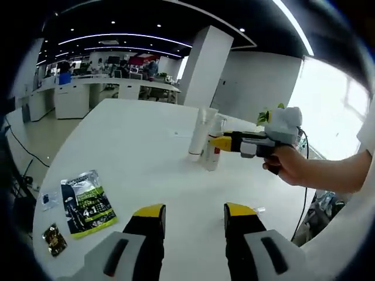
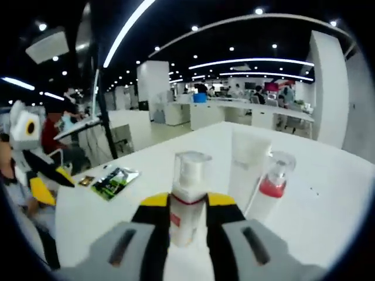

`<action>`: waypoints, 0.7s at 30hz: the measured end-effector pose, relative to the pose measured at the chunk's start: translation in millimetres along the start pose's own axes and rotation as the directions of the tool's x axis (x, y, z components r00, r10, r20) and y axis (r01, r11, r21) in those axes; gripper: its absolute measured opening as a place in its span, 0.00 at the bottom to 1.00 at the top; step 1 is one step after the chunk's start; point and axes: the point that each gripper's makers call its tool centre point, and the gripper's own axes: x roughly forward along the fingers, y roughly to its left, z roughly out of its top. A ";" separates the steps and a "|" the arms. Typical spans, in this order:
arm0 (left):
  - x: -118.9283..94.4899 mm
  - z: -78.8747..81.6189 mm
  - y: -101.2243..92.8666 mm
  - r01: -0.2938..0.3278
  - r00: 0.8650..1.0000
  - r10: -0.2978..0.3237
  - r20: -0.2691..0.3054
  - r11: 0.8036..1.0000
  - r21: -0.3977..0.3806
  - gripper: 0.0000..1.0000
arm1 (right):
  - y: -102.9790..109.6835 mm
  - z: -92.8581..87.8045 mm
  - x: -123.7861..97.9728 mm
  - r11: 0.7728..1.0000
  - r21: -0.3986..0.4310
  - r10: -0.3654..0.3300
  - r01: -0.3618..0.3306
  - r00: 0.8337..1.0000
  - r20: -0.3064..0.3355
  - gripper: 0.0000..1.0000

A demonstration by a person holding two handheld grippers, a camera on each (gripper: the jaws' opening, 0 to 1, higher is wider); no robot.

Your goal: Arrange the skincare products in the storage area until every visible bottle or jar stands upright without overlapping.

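Seen from the right gripper view: right gripper (image 2: 188, 206), yellow-tipped jaws closed narrow around the lower body of an upright clear-capped pump bottle (image 2: 187, 196) with a red band at the neck. Just beside it, toward the far edge of the white tabletop (image 2: 328, 193), a tall white tube (image 2: 247, 170) standing on its cap and a second, smaller pump bottle (image 2: 271, 186) with a pink collar, leaning against or close by the tube; contact hard to judge. Near the tabletop's left edge, a green-and-black sachet (image 2: 114, 181) lying flat with a small dark packet (image 2: 87, 181) next to it.

Seen from the left gripper view: left gripper (image 1: 194, 215) held low over the tabletop's near edge, jaws spread wide, nothing between them. Across the tabletop, the right gripper, held in a hand (image 1: 288, 164), reaching in at the cluster of bottles near the far right edge. Sachet and dark packet flat at the near left corner, well apart from the bottles.
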 end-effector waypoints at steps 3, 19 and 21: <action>-3.7 0.5 5.6 -0.015 1.000 0.016 0.008 1.000 -0.017 0.40 | -4.7 -5.9 5.1 1.000 0.002 -0.008 0.008 1.000 -0.006 0.20; -15.4 -5.2 25.0 -0.066 0.998 0.066 -0.008 0.997 -0.037 0.40 | -27.2 -34.0 27.0 1.000 -0.030 -0.001 0.002 1.000 0.027 0.20; -16.8 -3.9 27.4 -0.072 0.997 0.072 -0.007 0.997 -0.039 0.40 | -28.1 -36.5 28.4 0.999 -0.040 -0.002 0.003 1.000 0.024 0.20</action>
